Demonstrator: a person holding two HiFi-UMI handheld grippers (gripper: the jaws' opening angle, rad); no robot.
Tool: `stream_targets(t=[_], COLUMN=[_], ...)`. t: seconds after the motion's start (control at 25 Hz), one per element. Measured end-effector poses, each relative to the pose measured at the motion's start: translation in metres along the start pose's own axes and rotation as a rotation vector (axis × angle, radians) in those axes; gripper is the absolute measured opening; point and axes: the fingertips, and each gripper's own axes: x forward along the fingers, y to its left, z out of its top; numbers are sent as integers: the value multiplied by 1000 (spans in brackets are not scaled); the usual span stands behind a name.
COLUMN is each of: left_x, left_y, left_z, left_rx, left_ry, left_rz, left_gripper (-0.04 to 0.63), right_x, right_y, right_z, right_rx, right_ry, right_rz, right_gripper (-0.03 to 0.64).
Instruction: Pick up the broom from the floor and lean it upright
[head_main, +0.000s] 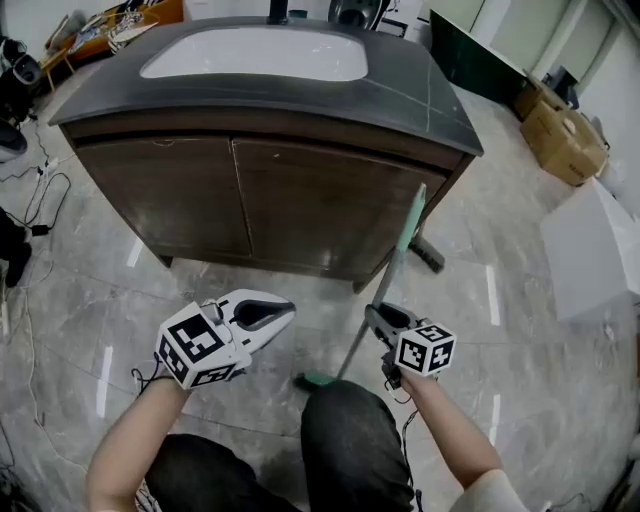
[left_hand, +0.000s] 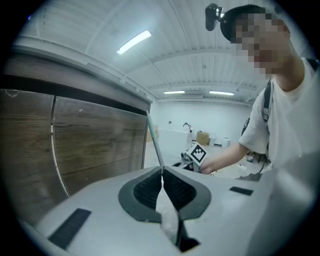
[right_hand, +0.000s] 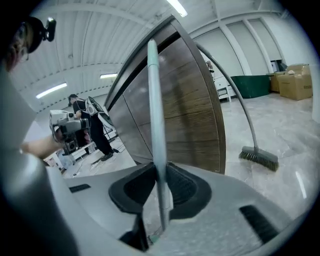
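The broom's pale green handle stands steeply tilted in front of the cabinet's right corner. Its green lower end is down near my knee. My right gripper is shut on the handle's lower part. In the right gripper view the handle runs up between the pads, and the right gripper presses on it. My left gripper hovers left of the broom, apart from it, shut with nothing in it. In the left gripper view the jaws of that gripper meet, and the handle shows beyond them.
A dark wooden vanity cabinet with a white basin stands straight ahead. A second brush with dark bristles rests on the floor at the cabinet's right corner, its thin handle against the cabinet. Cardboard boxes are at right and cables at left.
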Motion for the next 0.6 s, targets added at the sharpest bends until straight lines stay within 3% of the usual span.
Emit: stream_targets(t=[0.24, 0.48, 0.6], left_x=[24, 34, 35], left_y=[-8, -18, -15], left_z=[15, -22, -25], left_rx=[-7, 14, 9], left_ry=[-36, 28, 20], left_rz=[-3, -31, -23], left_gripper=[11, 11, 11], right_x=[22, 36, 37], right_y=[-7, -19, -21], right_z=[1, 2, 2], right_rx=[-37, -36, -40], right_ry=[42, 19, 15], right_rz=[-14, -28, -33], right_gripper=[77, 78, 84])
